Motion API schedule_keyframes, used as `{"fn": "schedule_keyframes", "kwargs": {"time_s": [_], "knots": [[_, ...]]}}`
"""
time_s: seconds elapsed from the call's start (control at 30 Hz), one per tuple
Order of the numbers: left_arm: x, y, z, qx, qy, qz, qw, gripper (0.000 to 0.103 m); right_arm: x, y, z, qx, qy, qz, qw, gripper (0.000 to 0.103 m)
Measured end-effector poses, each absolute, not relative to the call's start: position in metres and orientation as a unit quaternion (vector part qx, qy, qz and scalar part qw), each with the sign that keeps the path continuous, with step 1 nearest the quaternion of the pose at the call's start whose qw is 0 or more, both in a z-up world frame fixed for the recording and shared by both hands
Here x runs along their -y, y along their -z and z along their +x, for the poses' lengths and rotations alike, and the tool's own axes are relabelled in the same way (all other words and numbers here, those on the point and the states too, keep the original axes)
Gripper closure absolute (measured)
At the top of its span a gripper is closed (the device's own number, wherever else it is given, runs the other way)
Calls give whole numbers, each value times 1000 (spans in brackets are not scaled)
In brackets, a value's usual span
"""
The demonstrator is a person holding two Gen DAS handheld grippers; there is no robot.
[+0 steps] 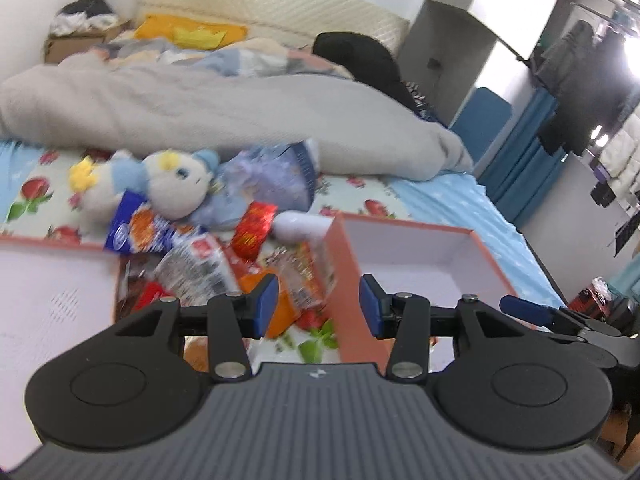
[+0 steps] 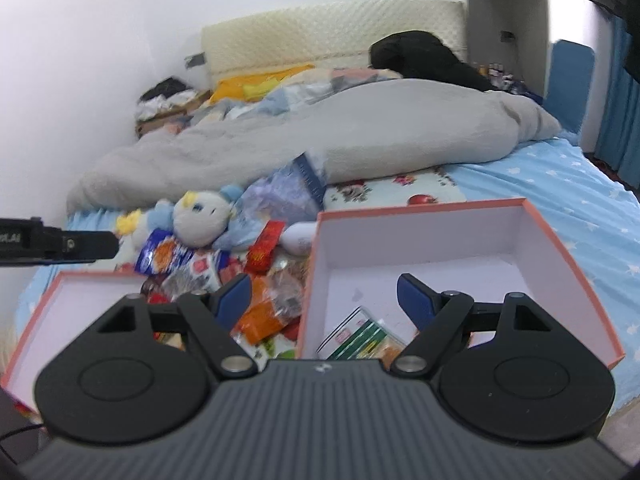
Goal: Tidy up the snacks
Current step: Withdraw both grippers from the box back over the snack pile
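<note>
Right wrist view — green packet (image 2: 362,336) half-hidden by gripper body.

Two open pink-edged boxes (image 2: 432,236) (image 2: 52,312) sit at lower left and lower right of the right wrist view. One green-striped packet (image 2: 360,334) lies in the right box. One plush toy (image 2: 192,220) lies at centre left. Between the boxes is a heap of snack packets (image 2: 264,304), too blurred and overlapped to count exactly. One grey duvet (image 2: 320,140) crosses the middle.

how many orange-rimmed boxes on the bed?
2. Left box sits left of the snack pile; right box sits right of it, one packet inside. None seem hidden.
</note>
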State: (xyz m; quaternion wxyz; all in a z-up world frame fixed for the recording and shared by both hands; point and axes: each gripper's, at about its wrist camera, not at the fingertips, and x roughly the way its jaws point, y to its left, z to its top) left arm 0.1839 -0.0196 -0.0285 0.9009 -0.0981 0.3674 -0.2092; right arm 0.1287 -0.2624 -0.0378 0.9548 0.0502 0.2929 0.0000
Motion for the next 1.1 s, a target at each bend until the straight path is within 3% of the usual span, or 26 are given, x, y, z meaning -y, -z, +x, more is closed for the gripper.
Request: {"fn": "schedule_keyframes", "kwargs": {"time_s": [0.3,0.37,0.5,0.73,1.1], "knots": [[-31,68,188,-385,163,-117,901,53,224,48,139,-368,-68,118,920,21],[-42,80,193,-394,147,-118,899,53,218,46,142,-390,-79,128,909,13],[-59,104,206,-410,130,-132,893,53,209,43,147,-413,-115,133,894,13],[-66,127,222,-424,123,-147,885,53,212,55,168,-457,-50,128,879,13],[-65,145,225,-432,125,-163,878,53,205,54,180,-449,-21,123,885,13]]}}
